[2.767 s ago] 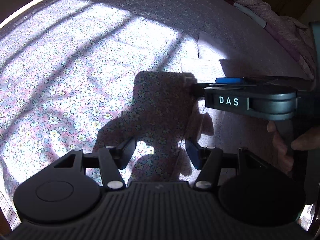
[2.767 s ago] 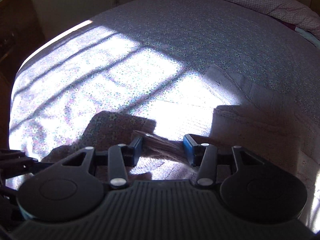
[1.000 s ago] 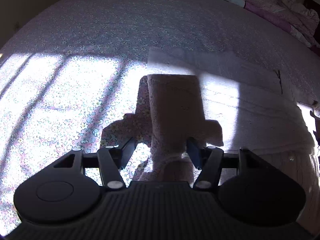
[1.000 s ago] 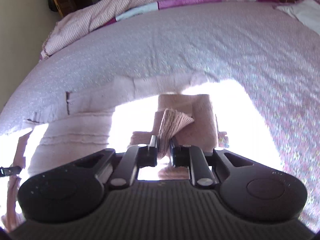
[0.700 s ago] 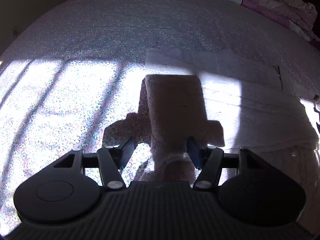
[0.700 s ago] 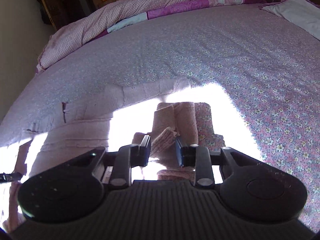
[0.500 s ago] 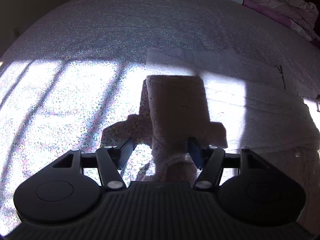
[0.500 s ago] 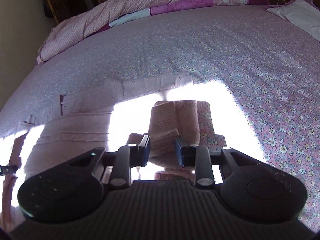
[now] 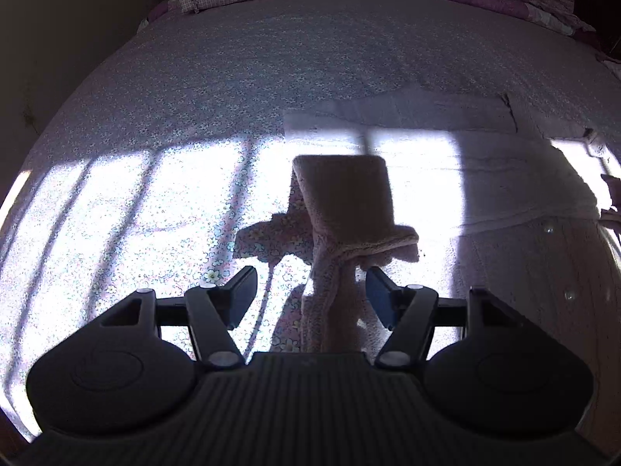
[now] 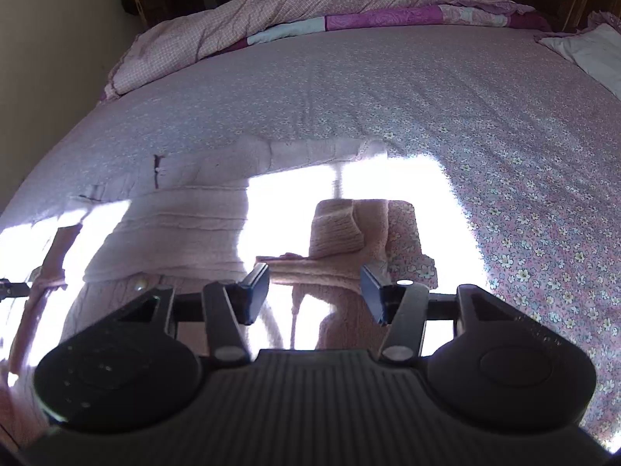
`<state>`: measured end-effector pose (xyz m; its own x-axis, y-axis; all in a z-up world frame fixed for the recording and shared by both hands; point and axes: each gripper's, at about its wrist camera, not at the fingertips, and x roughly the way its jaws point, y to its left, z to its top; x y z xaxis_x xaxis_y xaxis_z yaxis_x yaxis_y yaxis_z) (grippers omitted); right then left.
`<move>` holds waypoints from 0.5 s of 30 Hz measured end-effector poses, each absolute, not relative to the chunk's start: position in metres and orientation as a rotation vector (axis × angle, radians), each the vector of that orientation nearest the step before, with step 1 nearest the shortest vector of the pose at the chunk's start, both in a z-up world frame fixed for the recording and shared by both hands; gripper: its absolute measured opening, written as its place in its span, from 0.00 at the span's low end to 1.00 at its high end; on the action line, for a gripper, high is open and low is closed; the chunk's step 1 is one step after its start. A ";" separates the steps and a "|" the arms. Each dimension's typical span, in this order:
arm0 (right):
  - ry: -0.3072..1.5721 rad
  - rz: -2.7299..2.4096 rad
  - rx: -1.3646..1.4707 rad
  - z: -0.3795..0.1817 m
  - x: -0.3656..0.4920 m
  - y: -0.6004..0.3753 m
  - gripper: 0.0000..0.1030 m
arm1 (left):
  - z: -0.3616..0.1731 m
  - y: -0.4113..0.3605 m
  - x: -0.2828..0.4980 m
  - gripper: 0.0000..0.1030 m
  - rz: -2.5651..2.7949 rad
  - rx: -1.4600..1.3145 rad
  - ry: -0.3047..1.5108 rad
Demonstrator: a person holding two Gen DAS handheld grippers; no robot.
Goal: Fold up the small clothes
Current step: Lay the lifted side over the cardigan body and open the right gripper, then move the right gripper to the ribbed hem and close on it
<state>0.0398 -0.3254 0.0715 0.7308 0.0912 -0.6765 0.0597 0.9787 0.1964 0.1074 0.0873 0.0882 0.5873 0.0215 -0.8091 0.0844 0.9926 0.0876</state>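
Across the floral bed (image 9: 271,77), a pink knitted garment (image 10: 217,202) is being left flat at 12 o'clock, both the left tool (image 9: 310,291) and right tool (image 10: 314,291) being held released.

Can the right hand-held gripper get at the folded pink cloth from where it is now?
Probably yes. The right hand-held gripper is open, and the folded pink cloth lies right ahead of its fingers with nothing between them.
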 end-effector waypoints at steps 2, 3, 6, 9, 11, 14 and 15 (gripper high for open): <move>0.760 0.047 0.185 0.076 0.024 -0.321 0.53 | 0.096 0.090 0.092 0.67 -0.048 0.133 0.937; 0.767 0.068 0.163 0.078 0.013 -0.317 0.53 | 0.099 0.091 0.085 0.67 -0.057 0.133 0.938; 0.792 0.122 0.090 0.081 -0.013 -0.304 0.53 | 0.105 0.091 0.061 0.67 -0.088 0.127 0.934; 0.816 0.175 0.019 0.079 -0.038 -0.291 0.53 | 0.107 0.084 0.033 0.77 -0.087 0.157 0.906; 0.826 0.199 -0.020 0.077 -0.052 -0.283 0.54 | 0.106 0.077 0.015 0.81 -0.100 0.170 0.888; 0.832 0.233 -0.095 0.071 -0.071 -0.269 0.72 | 0.097 0.066 -0.005 0.84 -0.131 0.185 0.893; 0.832 0.253 -0.124 0.068 -0.079 -0.266 0.72 | 0.093 0.059 -0.013 0.84 -0.142 0.197 0.898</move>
<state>-0.0785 -0.2662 0.0680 0.6459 0.1735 -0.7434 -0.2700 0.9628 -0.0099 -0.0131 0.0591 0.0926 0.6156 -0.0402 -0.7871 0.2049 0.9725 0.1105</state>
